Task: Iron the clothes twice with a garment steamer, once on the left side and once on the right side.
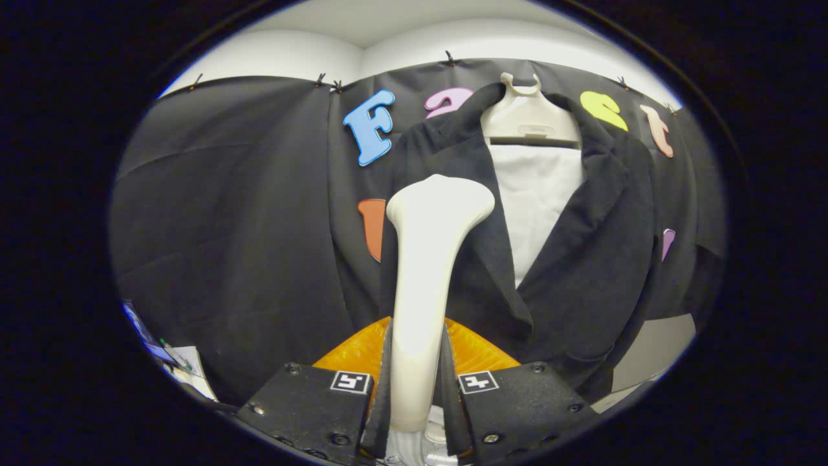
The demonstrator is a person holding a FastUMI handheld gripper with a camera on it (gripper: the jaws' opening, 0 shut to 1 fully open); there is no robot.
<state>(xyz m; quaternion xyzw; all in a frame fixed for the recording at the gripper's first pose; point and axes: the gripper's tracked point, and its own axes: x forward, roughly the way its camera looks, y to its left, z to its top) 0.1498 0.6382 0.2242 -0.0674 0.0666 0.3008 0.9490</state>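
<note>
My gripper [417, 382] is shut on the handle of a cream-white garment steamer [430, 259], both fingers [383, 382] pressing its sides. The steamer rises upright from between the fingers, its wide head up against the left front of a dark jacket [582, 259]. The jacket hangs open on a white hanger [529, 116] against the booth's black wall, with a white board or lining [533, 194] showing between its lapels. The steamer's head covers part of the left lapel.
An orange ribbed object [352, 353] lies just beyond the fingers, below the jacket's hem. Papers and a small screen [162, 353] sit low at the far left. A pale surface [653, 349] shows low on the right, past the jacket.
</note>
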